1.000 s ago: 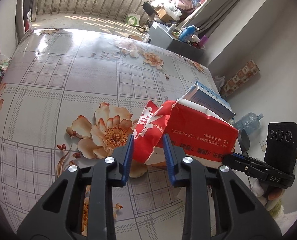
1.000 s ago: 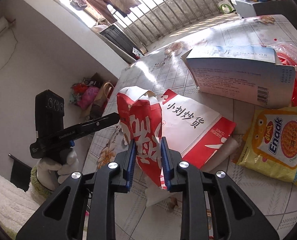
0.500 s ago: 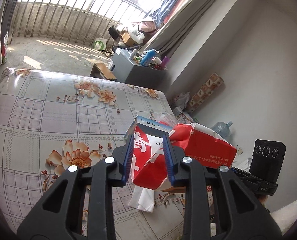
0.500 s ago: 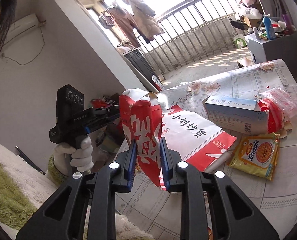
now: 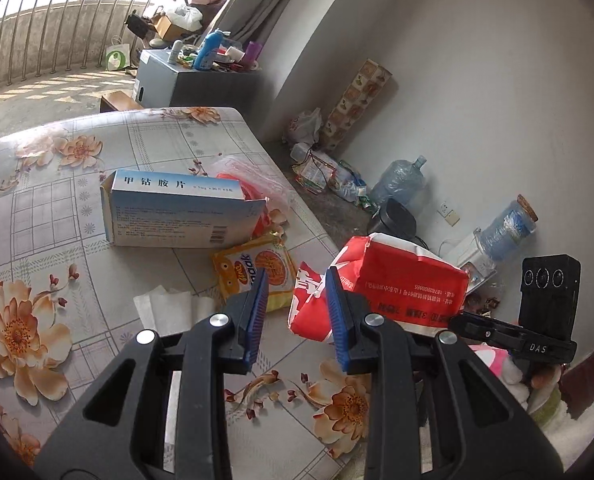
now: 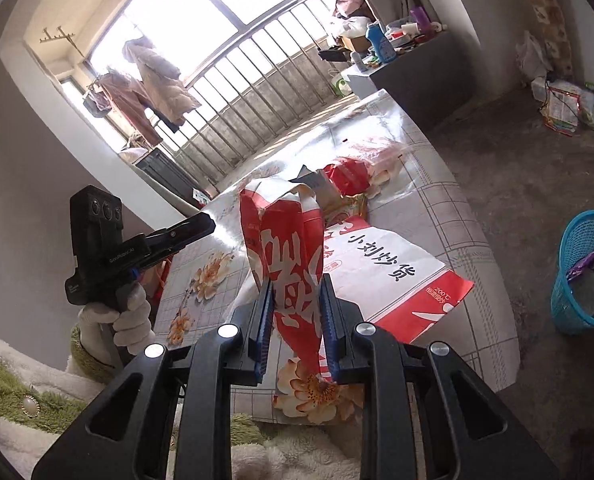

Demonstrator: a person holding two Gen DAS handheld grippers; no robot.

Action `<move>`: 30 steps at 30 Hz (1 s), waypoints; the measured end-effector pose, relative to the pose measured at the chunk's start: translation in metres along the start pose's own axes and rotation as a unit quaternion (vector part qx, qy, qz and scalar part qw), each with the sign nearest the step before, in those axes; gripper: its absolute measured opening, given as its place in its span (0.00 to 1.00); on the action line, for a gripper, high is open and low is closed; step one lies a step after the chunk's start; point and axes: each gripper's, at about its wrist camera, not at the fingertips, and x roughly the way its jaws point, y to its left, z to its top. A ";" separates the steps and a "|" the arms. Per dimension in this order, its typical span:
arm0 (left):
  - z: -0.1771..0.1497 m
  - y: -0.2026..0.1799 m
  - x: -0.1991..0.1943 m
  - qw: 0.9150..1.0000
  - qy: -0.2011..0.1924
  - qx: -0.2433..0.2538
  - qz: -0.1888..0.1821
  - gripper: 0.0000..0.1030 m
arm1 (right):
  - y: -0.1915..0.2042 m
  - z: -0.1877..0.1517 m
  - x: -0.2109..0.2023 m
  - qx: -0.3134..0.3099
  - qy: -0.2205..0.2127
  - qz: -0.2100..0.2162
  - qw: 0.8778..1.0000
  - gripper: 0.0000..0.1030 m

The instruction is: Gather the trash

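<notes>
My right gripper [image 6: 295, 312] is shut on a red and white paper bag [image 6: 289, 256] and holds it up above the table's near edge. The bag also shows in the left wrist view [image 5: 393, 280], to the right of my left gripper [image 5: 295, 304], which is open and empty, with the bag past its right finger. On the flowered table [image 5: 57, 280] lie a blue medicine box [image 5: 177, 216], a yellow snack packet [image 5: 257, 276], a white tissue [image 5: 173, 312] and a red plastic wrapper [image 5: 253, 192].
A blue mesh trash basket [image 6: 585, 272] with some trash stands on the floor right of the table. Water bottles [image 5: 401, 180] and bags lie along the wall. A grey cabinet [image 5: 185, 84] with bottles stands beyond the table's far end.
My left gripper let go of the red bag and now stands open, turned right. My right gripper lifted the bag higher and swung it right, bringing the blue basket into view.
</notes>
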 end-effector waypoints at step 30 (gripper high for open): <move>-0.042 -0.032 0.108 0.990 0.131 0.052 0.009 0.25 | -0.054 -0.056 0.048 0.075 0.082 0.005 0.994 0.24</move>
